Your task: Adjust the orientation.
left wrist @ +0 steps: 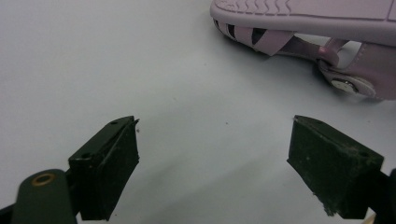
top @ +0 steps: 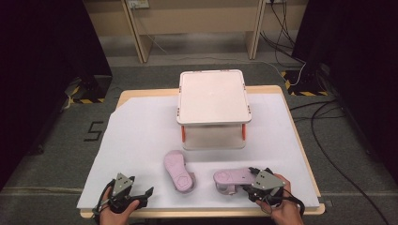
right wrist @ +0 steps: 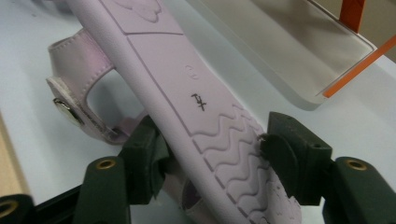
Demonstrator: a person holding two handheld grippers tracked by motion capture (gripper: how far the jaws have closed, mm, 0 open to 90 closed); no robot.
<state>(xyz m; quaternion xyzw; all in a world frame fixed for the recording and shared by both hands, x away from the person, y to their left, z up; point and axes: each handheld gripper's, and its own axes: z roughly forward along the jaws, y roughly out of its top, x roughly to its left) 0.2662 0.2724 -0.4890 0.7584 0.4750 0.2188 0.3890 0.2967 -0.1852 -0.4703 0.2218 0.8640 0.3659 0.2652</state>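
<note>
Two pink sandals lie sole-up on the white sheet in front of a white rack [top: 213, 96]. The left sandal [top: 179, 171] lies free. My right gripper [top: 247, 183] is shut on one end of the right sandal [top: 231, 177]. In the right gripper view the jaws press both edges of the wavy-treaded sole [right wrist: 205, 116], around the right gripper [right wrist: 212, 154]. My left gripper [top: 141, 187] stands open near the front left edge. In its own view the left gripper [left wrist: 212, 158] holds nothing, and a sandal [left wrist: 303, 23] lies ahead to the right.
The two-level rack has orange posts [top: 183, 132], and its lower shelf [right wrist: 280, 51] lies just beyond the held sandal. A white sheet [top: 141, 136] covers the wooden table [top: 307, 164]. Cables trail on the floor [top: 328, 140] at the right.
</note>
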